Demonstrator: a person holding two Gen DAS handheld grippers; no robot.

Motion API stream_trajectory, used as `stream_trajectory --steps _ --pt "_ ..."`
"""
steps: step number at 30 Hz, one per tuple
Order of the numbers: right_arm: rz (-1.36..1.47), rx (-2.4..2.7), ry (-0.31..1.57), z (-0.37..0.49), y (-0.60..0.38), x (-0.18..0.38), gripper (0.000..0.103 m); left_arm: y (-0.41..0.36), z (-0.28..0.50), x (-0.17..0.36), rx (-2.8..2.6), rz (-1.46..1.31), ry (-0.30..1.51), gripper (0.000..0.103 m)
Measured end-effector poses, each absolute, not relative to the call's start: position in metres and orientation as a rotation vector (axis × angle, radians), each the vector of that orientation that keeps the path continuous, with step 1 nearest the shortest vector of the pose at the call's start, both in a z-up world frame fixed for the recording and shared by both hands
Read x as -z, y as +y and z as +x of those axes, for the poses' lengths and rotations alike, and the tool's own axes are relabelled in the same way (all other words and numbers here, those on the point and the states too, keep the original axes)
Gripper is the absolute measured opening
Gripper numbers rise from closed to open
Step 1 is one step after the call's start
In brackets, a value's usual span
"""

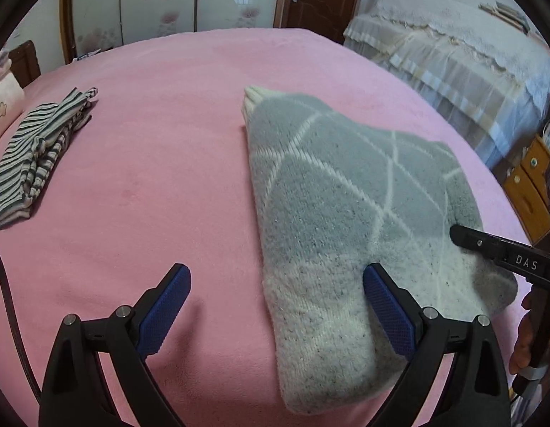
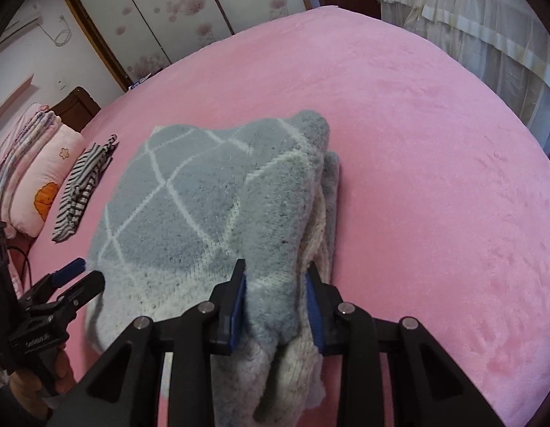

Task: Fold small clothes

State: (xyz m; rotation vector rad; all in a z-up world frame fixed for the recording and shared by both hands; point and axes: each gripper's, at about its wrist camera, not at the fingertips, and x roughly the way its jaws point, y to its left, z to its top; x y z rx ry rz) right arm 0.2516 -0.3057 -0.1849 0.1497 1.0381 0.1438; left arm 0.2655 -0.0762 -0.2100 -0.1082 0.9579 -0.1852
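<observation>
Right gripper (image 2: 276, 306) clamps a bunched fold of the grey sweater (image 1: 346, 195) (diamond-patterned). Left gripper (image 1: 276, 306) gapes wide at the sweater's near edge, grasping nothing.

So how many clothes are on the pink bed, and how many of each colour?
Grey and white knitted garment: 1, with the right gripper shut on it
Black and white striped garment: 1
Total: 2 on the pink bed
</observation>
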Motion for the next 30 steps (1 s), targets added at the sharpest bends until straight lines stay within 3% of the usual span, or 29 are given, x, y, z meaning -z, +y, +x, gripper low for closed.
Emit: stream_trajectory --steps 3,11,15,16,17,19,23,30 --pt "0.171 -0.149 1.040 0.252 -0.307 0.181 0.035 -0.071 0.269 0.206 0.192 -0.134 0.978 0.097" --pt "0.193 -0.177 1.000 0.270 -0.317 0.130 0.069 -0.068 0.293 0.162 0.272 -0.111 0.914 0.097" --pt "0.183 -0.143 0.999 0.307 -0.321 0.130 0.069 -0.074 0.337 0.162 0.256 -0.132 0.931 0.096" --pt "0.190 -0.134 1.011 0.320 -0.322 0.136 0.064 -0.075 0.346 0.164 0.239 -0.138 0.944 0.094" --pt "0.187 -0.132 1.021 0.328 -0.322 0.139 0.045 -0.077 0.357 0.165 0.235 -0.153 0.948 0.089" --pt "0.144 -0.117 1.051 0.343 -0.317 0.148 0.028 -0.080 0.374 0.166 0.210 -0.164 0.937 0.084" --pt "0.005 -0.037 1.081 0.358 -0.310 0.165 0.022 -0.091 0.408 0.190 0.158 -0.111 1.020 0.061" --pt "0.025 0.009 1.117 0.360 -0.333 0.184 0.025 -0.101 0.412 0.209 0.150 -0.071 1.043 0.061"
